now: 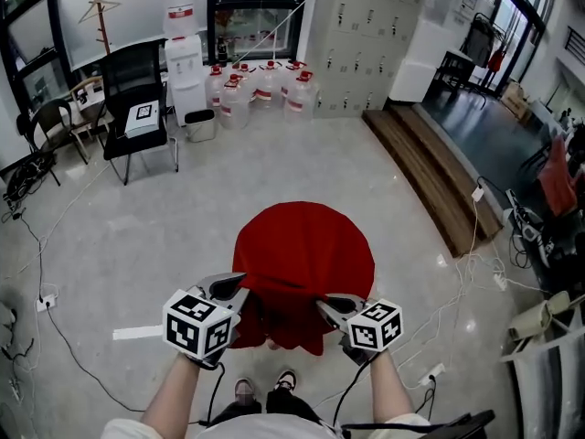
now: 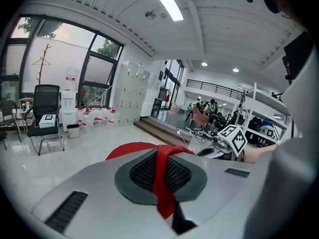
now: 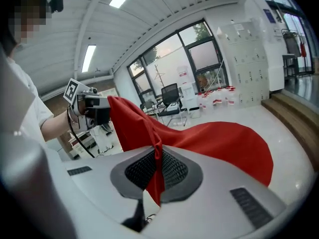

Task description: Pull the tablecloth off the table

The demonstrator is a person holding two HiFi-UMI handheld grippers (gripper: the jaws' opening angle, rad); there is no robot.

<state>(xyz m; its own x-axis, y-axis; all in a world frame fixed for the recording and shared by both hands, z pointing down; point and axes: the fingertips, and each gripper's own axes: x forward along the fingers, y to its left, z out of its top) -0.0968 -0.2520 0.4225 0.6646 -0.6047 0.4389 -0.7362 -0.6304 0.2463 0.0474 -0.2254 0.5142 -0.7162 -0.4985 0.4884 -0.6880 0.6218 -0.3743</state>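
Big room, pale tiled floor (image 1: 137,236) w/ chair (image 1: 137,108), water jugs (image 1: 260,90) & lockers (image 1: 366,26) at the back. The red tablecloth (image 1: 303,245) drapes a small round table, hiding it. The left gripper (image 1: 236,288) & right gripper (image 1: 327,305) each pinch a fold of its near hem, jaws clamped tight. Cloth looks light, soft, floppy; prob. slides off easily. Near edge, both sides, seems the best hold.

the head view looks steeply down, the red cloth (image 1: 306,245) just ahead of both pairs of jaws. each gripper view sits close behind its own jaws (looking along them); both share the cloth and a far chair (image 2: 46,103).
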